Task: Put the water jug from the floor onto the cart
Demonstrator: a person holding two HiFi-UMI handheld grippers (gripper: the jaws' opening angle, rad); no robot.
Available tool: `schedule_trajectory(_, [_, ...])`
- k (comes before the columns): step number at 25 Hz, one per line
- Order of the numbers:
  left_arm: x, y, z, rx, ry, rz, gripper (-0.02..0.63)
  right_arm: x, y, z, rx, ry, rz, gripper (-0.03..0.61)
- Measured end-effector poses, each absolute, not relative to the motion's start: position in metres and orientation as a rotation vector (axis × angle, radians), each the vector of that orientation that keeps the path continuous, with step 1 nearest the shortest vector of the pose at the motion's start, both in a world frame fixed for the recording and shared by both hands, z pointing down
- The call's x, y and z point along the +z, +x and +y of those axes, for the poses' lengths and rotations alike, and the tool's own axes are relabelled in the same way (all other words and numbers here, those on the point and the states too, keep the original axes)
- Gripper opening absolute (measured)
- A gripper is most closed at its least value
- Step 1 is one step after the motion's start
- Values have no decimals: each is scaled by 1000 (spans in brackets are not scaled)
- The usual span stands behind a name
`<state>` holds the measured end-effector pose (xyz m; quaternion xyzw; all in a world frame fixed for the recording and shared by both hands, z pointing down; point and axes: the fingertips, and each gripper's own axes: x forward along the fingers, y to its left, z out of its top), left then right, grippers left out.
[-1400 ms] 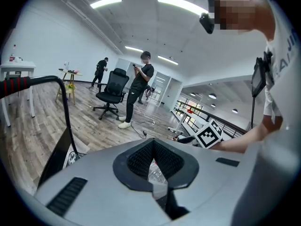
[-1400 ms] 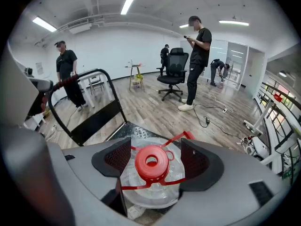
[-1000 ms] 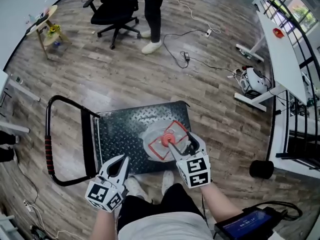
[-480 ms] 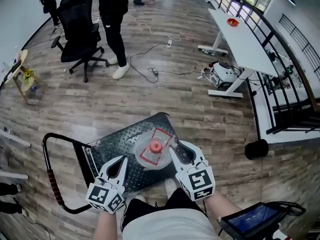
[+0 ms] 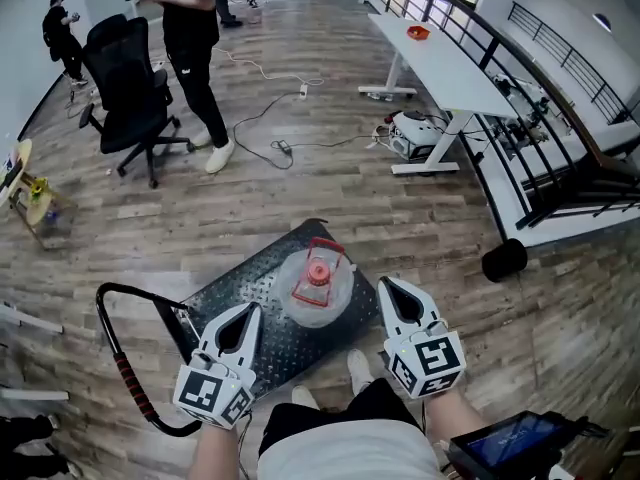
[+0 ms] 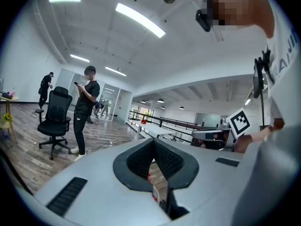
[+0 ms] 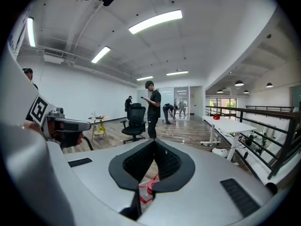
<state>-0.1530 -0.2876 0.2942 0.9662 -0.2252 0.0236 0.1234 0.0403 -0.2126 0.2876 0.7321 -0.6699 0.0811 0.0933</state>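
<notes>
Judging from the head view, the transfer appeared complete: the water jug [image 5: 318, 288] stood upright on the cart [image 5: 240, 298], red cap uppermost, on the part of the dark tread-plate deck away from the handle [image 5: 122, 366]. Neither claw touched it. The left claw [image 5: 243, 316] hung over the deck's near edge with its jaws together and nothing between them. The right claw [image 5: 389, 289] sat just beside the jug, off the deck's right corner. Its jaws had just been closing and met tip to tip, empty. No lifting step was left as far as the pictures showed; at most a check that the jug sat steady and a withdrawal of both claws. The jug stood near the deck's right-hand edge but fully inside it, and the deck showed no raised lip there, so a knock from the right claw could probably push it off. Open wooden floor [image 5: 420, 218] lay ahead and to the right of the cart. A white bench [image 5: 440, 63] and a cable run [image 5: 270, 118] lay well apart from it. An office chair [image 5: 130, 88] and a standing person [image 5: 190, 38] occupied the far left, clear of the cart.
</notes>
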Motion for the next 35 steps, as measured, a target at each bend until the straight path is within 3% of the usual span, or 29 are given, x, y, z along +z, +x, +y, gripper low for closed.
schedule_trajectory(11, [255, -155, -239, -22, 2867, -630, -2, 251, 40, -157, 171, 2235, -1975, 2])
schedule_trajectory(24, [258, -97, -122, 71, 2836, -697, -2, 261, 110, -34, 236, 2190, -1987, 0])
schedule_trajectory(35, [248, -102, -107, 53, 2854, -691, -2, 255, 107, -25, 234, 2189, -1999, 0])
